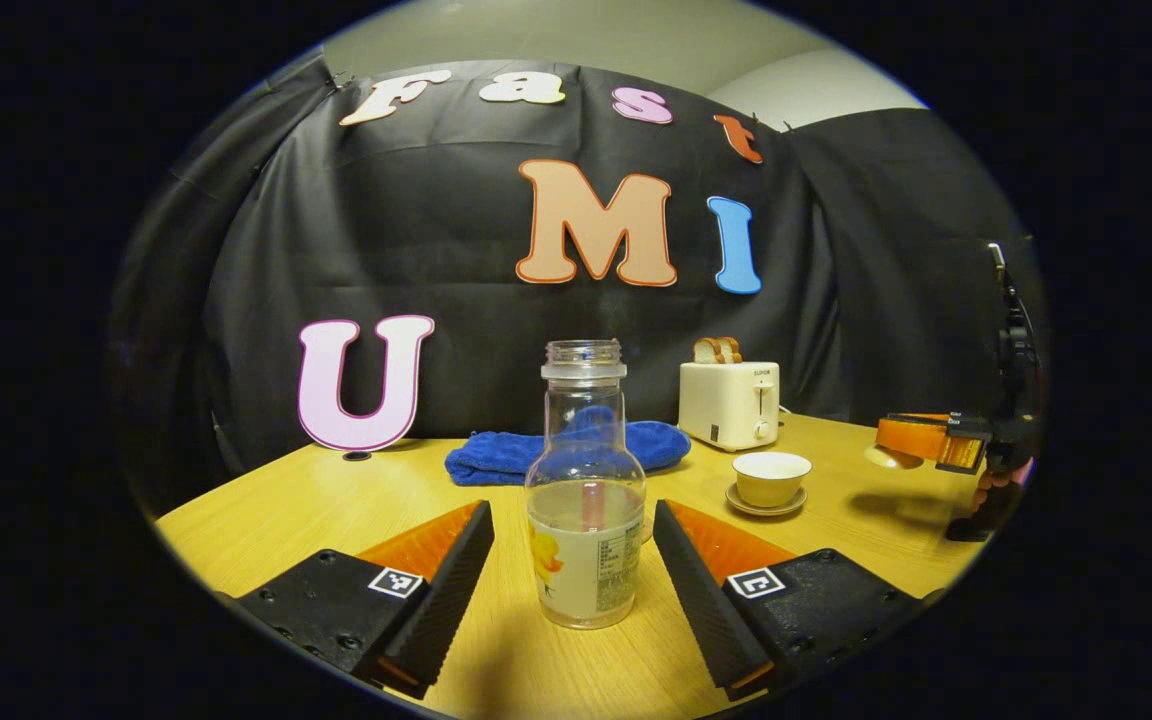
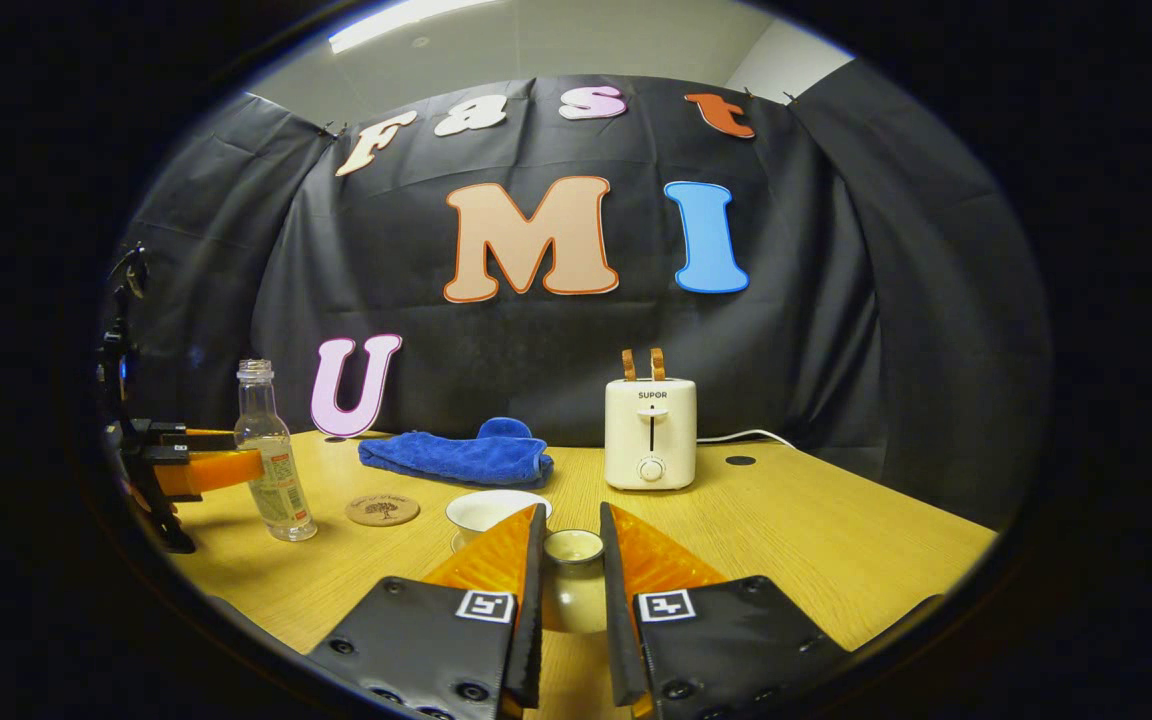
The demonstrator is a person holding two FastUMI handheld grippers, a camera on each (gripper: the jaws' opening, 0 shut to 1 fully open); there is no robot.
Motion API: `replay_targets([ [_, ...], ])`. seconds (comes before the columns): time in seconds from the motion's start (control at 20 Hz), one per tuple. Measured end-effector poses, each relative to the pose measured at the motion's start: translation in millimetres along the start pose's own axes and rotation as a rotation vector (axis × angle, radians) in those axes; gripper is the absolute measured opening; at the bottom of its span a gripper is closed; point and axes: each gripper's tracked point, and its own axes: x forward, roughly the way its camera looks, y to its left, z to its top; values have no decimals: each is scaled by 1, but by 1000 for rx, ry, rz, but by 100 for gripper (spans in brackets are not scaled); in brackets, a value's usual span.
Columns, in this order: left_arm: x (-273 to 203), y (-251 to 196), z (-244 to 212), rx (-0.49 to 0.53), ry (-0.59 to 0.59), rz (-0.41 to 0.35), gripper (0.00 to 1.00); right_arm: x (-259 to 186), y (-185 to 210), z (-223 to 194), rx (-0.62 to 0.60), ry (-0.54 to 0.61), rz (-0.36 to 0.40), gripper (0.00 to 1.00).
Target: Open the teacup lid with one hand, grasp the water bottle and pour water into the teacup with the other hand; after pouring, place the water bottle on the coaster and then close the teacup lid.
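Wood-grain surface (image 1: 336,500) lay in front of black cloth walling, carrying all items under inspection. In the left gripper view, the left tool (image 1: 572,560) stood spread, one finger to each side of the water bottle (image 1: 586,500), with visible gaps and no contact. The bottle stood upright, uncapped, water filling roughly its lower part. Beyond it lay a blue cloth (image 1: 566,450), with a toaster (image 1: 731,403) holding bread to its right. The teacup (image 1: 771,478) sat open on its saucer (image 1: 764,506), well apart from the bottle.

In the right gripper view, the right tool (image 2: 572,560) was pinched on the teacup lid (image 2: 574,585), held upturned between both fingers, just in front of the teacup. A round coaster (image 2: 383,509) lay on the surface between bottle and teacup, touching neither. The left tool was seen at that view's left edge, flanking the bottle.
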Motion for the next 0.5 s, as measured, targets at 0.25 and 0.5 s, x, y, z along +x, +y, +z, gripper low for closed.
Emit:
replay_targets([
  [0.25,16,-6,-6,-3,50,-31,94,0,0,-1,0,1,2,31],
  [0.5,33,-8,-20,-3,131,-52,94,-1,1,0,1,1,8,31],
])
